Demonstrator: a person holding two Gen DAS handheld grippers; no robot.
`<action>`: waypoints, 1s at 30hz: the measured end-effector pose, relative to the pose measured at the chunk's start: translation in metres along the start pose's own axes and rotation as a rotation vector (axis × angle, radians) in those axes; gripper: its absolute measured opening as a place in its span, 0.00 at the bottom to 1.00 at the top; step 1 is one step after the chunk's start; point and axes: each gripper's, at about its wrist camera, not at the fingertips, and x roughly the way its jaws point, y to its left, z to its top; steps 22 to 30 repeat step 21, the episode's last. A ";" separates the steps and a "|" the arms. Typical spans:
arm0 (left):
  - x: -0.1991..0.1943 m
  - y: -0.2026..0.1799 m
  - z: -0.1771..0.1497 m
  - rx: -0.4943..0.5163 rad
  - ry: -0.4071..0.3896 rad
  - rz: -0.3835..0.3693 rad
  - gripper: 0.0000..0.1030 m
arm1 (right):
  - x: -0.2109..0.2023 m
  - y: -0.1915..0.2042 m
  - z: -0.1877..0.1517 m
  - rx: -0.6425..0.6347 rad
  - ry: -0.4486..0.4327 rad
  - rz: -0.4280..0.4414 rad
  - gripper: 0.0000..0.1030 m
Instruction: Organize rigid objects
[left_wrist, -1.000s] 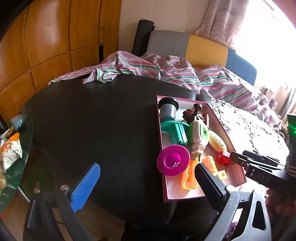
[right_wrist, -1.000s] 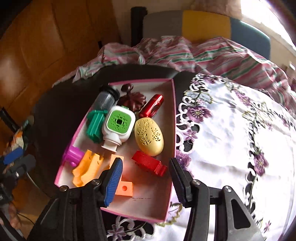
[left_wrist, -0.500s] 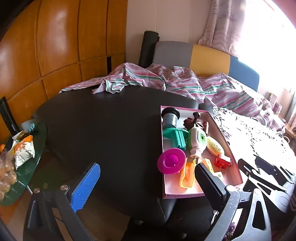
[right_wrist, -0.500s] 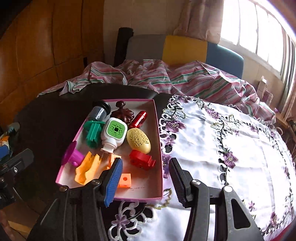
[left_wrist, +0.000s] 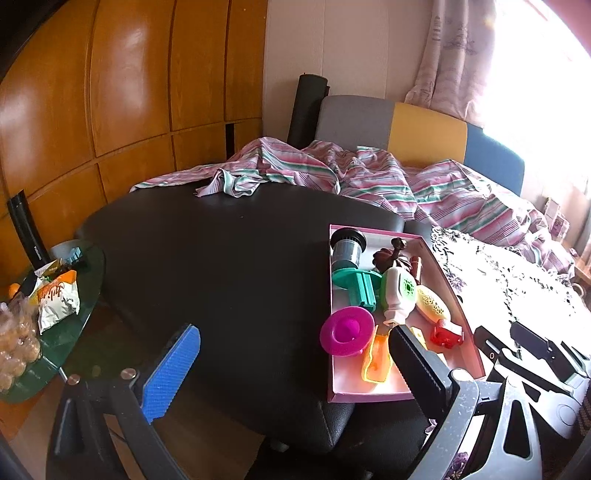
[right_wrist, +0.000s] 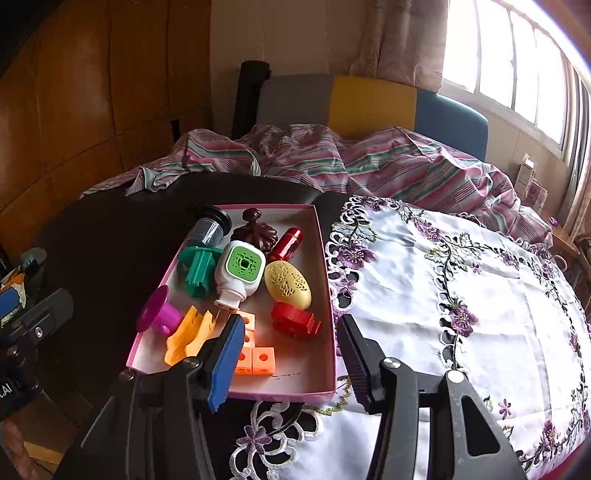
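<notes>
A pink box (right_wrist: 327, 280) on the black table holds several rigid items: a white and green plug-in device (right_wrist: 240, 273), a yellow egg (right_wrist: 288, 284), a red toy part (right_wrist: 295, 319), a red cylinder (right_wrist: 286, 240), a brown knob (right_wrist: 255, 232), a green fitting (right_wrist: 197, 266), a magenta funnel (right_wrist: 159, 314) and orange blocks (right_wrist: 260, 358). My right gripper (right_wrist: 291, 360) hovers open above the box's near end, holding nothing. My left gripper (left_wrist: 295, 365) is open and empty over the black table (left_wrist: 221, 258), left of the box (left_wrist: 369, 397).
A white embroidered cloth (right_wrist: 461, 280) covers the table to the right of the box. A striped sheet (right_wrist: 332, 158) is heaped behind, against a grey, yellow and blue seat back (right_wrist: 369, 99). A glass side table (left_wrist: 55, 332) with snack bags stands low on the left.
Both grippers have drawn back and risen, so the box looks smaller and farther off. The finger gaps are unchanged and nothing in the box has moved.
</notes>
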 end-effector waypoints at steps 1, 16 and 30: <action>0.000 0.000 0.000 -0.002 0.004 -0.002 1.00 | 0.000 0.000 0.000 0.000 -0.001 0.000 0.51; 0.000 -0.001 -0.002 0.011 0.014 0.003 1.00 | 0.000 0.006 0.001 -0.014 -0.001 0.011 0.51; -0.001 -0.002 -0.002 0.019 0.005 -0.004 1.00 | 0.000 0.008 0.000 -0.018 -0.001 0.018 0.51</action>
